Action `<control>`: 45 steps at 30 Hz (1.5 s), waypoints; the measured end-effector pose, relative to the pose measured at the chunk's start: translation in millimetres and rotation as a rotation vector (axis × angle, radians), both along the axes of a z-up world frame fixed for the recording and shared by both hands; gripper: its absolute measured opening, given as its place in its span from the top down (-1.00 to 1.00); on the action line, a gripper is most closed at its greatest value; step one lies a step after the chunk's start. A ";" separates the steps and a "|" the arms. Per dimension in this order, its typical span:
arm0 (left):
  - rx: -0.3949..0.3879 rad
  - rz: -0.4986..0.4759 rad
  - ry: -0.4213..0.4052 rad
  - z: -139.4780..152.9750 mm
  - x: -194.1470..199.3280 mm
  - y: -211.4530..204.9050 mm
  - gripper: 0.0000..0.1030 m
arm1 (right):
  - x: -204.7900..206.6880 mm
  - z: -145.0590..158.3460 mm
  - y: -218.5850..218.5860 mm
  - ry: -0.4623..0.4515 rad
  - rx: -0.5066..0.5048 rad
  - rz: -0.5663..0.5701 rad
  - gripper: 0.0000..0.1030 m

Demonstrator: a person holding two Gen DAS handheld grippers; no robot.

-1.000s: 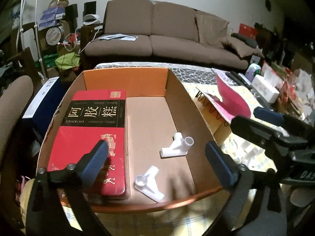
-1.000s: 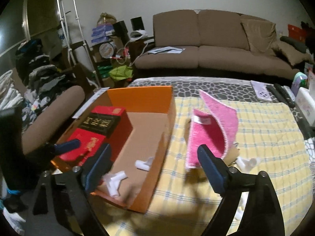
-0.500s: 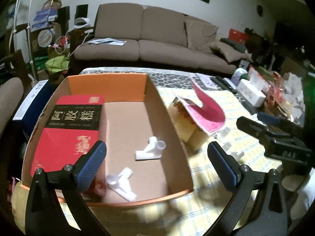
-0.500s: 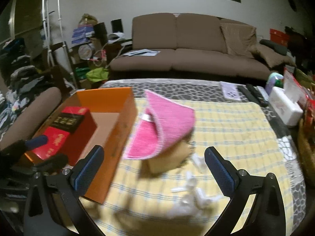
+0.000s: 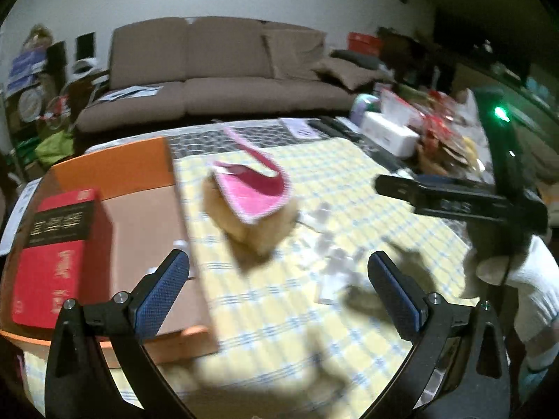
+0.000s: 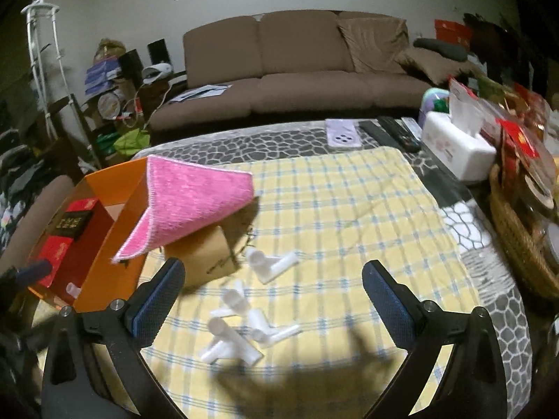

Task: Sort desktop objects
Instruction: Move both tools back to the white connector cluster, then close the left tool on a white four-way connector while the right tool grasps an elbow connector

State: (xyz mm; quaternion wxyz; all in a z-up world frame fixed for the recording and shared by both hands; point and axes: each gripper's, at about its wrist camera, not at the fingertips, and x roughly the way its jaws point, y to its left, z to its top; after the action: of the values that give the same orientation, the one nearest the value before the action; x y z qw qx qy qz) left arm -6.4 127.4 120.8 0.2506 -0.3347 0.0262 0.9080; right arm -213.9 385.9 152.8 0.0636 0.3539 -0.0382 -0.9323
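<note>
white plastic pipe connectors (image 6: 244, 317) lie in a loose heap on the yellow checked cloth (image 6: 349, 227), near its front edge. the right gripper (image 6: 272, 293) hangs above them, tilted down; its jaws are wide, closing a little, with nothing between the pads. the left gripper (image 5: 279, 286) also points down over the cloth, jaws wide and empty. the orange cardboard box (image 6: 115, 216) stands at the cloth's left edge with a red book (image 5: 52, 244) inside. a pink towel (image 6: 188, 202) lies over a small brown box (image 6: 206, 251) just beside it.
</note>
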 end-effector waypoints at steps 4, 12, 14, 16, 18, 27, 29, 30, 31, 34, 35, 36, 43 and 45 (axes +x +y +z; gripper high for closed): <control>-0.045 -0.062 -0.004 -12.3 6.7 31.2 -0.98 | -0.4 -5.9 12.5 -0.017 0.002 -0.021 -0.66; -0.089 -0.116 -0.034 -40.2 4.8 68.0 -0.87 | -6.8 -20.8 42.5 -0.057 -0.073 -0.049 -0.39; -0.078 -0.110 -0.050 -47.2 0.4 72.3 -0.81 | -9.2 -24.4 44.0 -0.072 -0.097 -0.039 -0.30; -0.079 -0.103 -0.070 -57.1 -3.5 75.5 -0.68 | -10.9 -27.9 41.9 -0.086 -0.114 -0.020 -0.23; -0.098 -0.104 -0.085 -68.3 -5.8 80.3 -0.57 | -12.6 -31.6 37.1 -0.102 -0.111 0.001 -0.17; -0.089 -0.075 -0.150 -94.4 -24.6 82.6 -0.30 | -17.4 -44.3 18.6 -0.151 -0.109 0.054 -0.14; -0.078 -0.076 -0.167 -95.2 -27.4 82.4 -0.30 | -17.9 -46.4 16.8 -0.161 -0.102 0.060 -0.14; -0.067 -0.080 -0.176 -94.8 -29.5 81.6 -0.30 | -18.1 -47.6 16.1 -0.167 -0.099 0.063 -0.14; -0.057 -0.078 -0.180 -93.8 -31.4 80.5 -0.36 | -18.3 -48.7 16.6 -0.172 -0.098 0.062 -0.14; -0.061 -0.080 -0.198 -95.6 -35.2 83.7 -0.53 | -18.6 -50.9 22.1 -0.184 -0.100 0.040 -0.14; -0.067 -0.084 -0.202 -97.1 -35.9 85.5 -0.53 | -18.8 -51.1 25.3 -0.187 -0.111 0.029 -0.14; -0.074 -0.092 -0.209 -99.3 -36.0 87.1 -0.53 | -18.8 -51.2 28.3 -0.189 -0.126 0.019 -0.14; -0.129 -0.111 -0.212 -107.3 -35.1 96.7 -0.13 | -18.3 -48.4 36.2 -0.190 -0.151 -0.001 -0.14; -0.120 -0.116 -0.207 -106.0 -34.9 96.3 0.06 | -18.8 -50.0 33.6 -0.199 -0.140 0.008 -0.14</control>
State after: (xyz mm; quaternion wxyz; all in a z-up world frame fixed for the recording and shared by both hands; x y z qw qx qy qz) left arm -41.3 223.7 14.8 0.2835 -0.4390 0.0737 0.8494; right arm -232.8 419.5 102.9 0.0877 0.4396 -0.1077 -0.8874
